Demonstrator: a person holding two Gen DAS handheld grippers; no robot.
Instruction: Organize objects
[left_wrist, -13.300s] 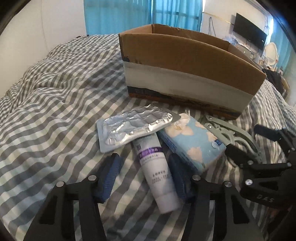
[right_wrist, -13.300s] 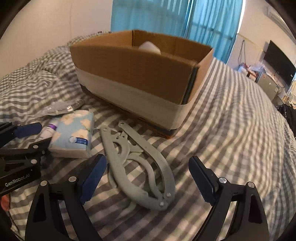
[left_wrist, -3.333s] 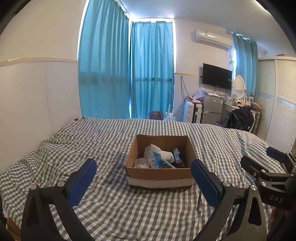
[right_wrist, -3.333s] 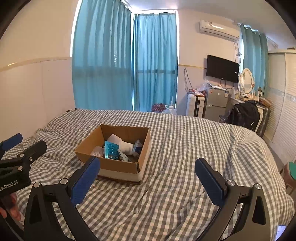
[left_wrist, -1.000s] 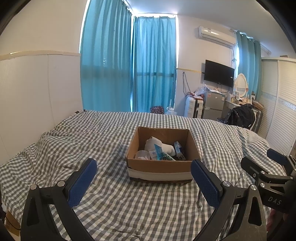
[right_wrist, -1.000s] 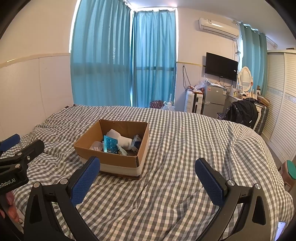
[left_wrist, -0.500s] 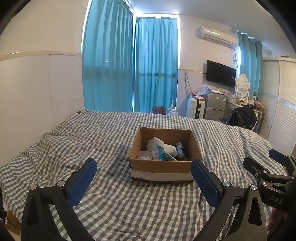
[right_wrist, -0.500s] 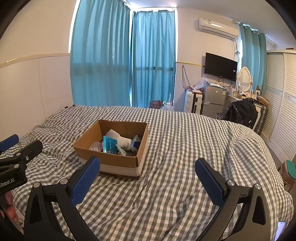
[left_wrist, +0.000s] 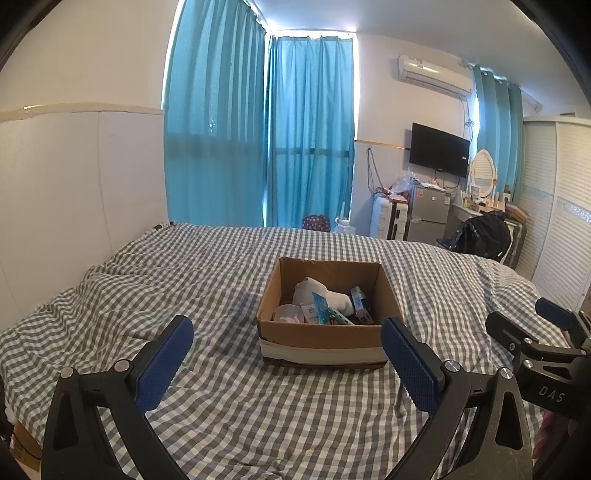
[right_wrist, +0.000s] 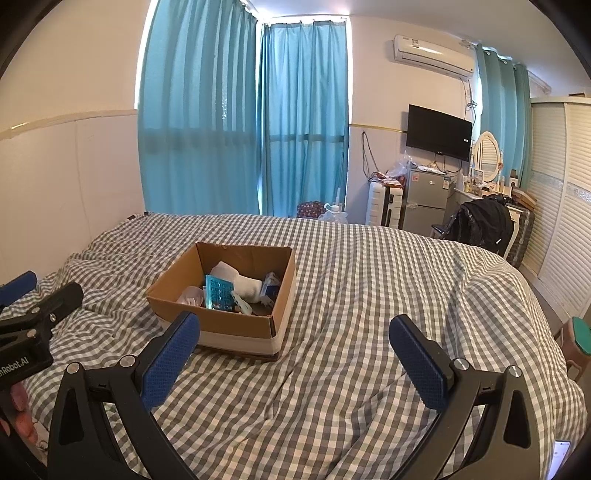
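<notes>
A cardboard box (left_wrist: 325, 338) stands on the grey checked bed; it also shows in the right wrist view (right_wrist: 221, 325). Inside lie a white roll (left_wrist: 321, 291), a blue blister pack (right_wrist: 219, 293), a blue tissue packet (left_wrist: 360, 299) and other small items. My left gripper (left_wrist: 288, 363) is open and empty, held back from the box. My right gripper (right_wrist: 295, 360) is open and empty, to the right of the box. Each gripper shows at the edge of the other's view.
The checked bedspread (right_wrist: 369, 295) is rumpled around the box. Blue curtains (left_wrist: 258, 147), a white wall panel (left_wrist: 74, 184), a TV (right_wrist: 437, 127), a small fridge (right_wrist: 424, 203), a black bag (right_wrist: 484, 221) and a wardrobe (right_wrist: 561, 221) surround the bed.
Long ago the tube, blister pack, tissue packet and grey tool lay on the bed by the box; now they are off the bed. In the last second both views barely shift.
</notes>
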